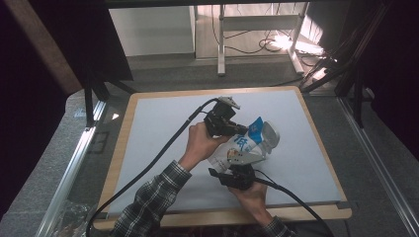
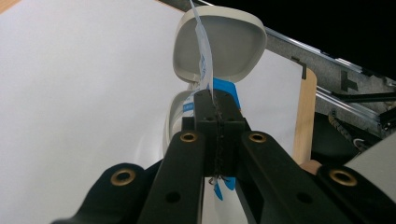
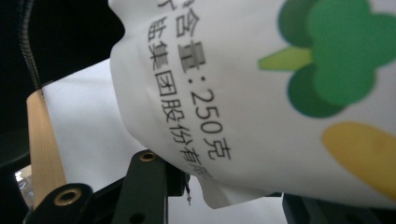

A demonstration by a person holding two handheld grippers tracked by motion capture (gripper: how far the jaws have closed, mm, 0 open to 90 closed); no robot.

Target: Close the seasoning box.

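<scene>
Both grippers clamp the pouch (image 1: 243,147) above the bowl (image 1: 270,137): left gripper (image 2: 215,109) its top edge, right gripper (image 1: 236,167) its body.

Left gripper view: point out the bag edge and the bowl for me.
Bag edge (image 2: 204,56), left gripper view, thin white film above the tongs.
Bowl (image 2: 233,44), left gripper view, its pale inner face.

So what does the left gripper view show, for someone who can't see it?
The left tool is shut on the thin white and blue edge of a packet, seen edge-on between its black jaws. Just beyond stands a pale bowl tipped on its side, above a white table mat with a wooden rim.
</scene>
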